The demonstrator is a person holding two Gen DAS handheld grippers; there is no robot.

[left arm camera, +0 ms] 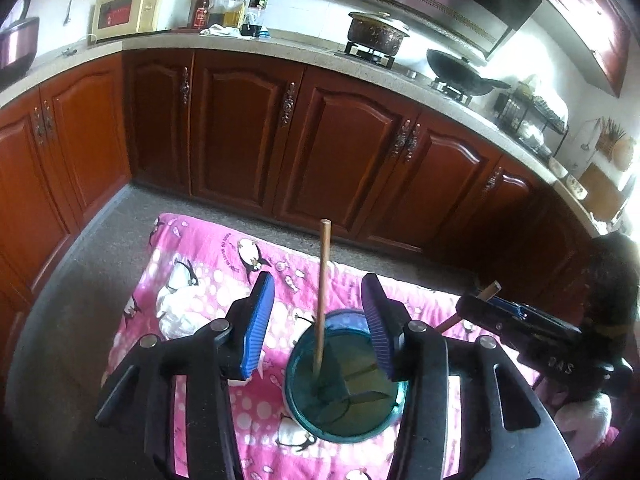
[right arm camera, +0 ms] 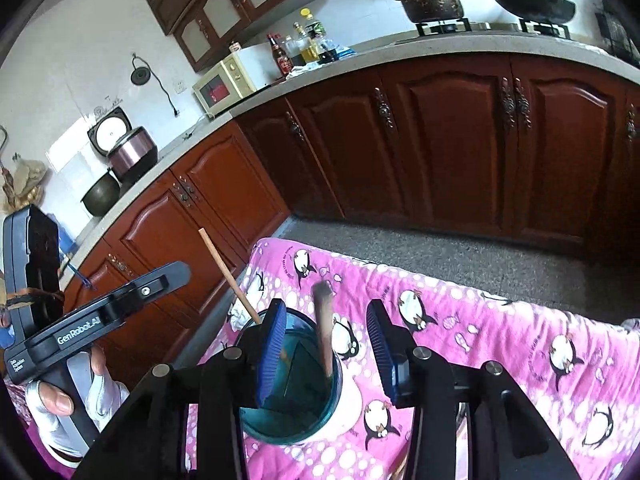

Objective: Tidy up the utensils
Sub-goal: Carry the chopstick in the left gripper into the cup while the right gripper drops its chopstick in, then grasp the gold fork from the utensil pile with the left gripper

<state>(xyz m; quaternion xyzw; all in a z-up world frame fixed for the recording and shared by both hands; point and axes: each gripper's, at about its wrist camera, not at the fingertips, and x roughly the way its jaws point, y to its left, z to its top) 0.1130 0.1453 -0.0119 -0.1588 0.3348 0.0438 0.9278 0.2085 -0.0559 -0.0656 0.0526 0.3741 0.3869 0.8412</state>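
On a pink penguin-print cloth (left arm camera: 208, 280) stands a round teal utensil holder (left arm camera: 346, 376), with a thin wooden stick (left arm camera: 323, 296) upright inside it and a second, darker wooden piece (right arm camera: 325, 332) leaning at its far rim, blurred beyond telling what it is. Both the left gripper (left arm camera: 318, 320) and the right gripper (right arm camera: 326, 340) hang over the holder with blue-padded jaws spread, gripping nothing. Behind, reddish-brown wooden cabinets (left arm camera: 248, 136) carry a counter with a cream microwave (left arm camera: 132, 10).

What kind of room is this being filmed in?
A home kitchen, most likely: a gas stove carries a lidded pot and a wok, a microwave sits on the counter beside sauce bottles, and wooden cabinets run below.
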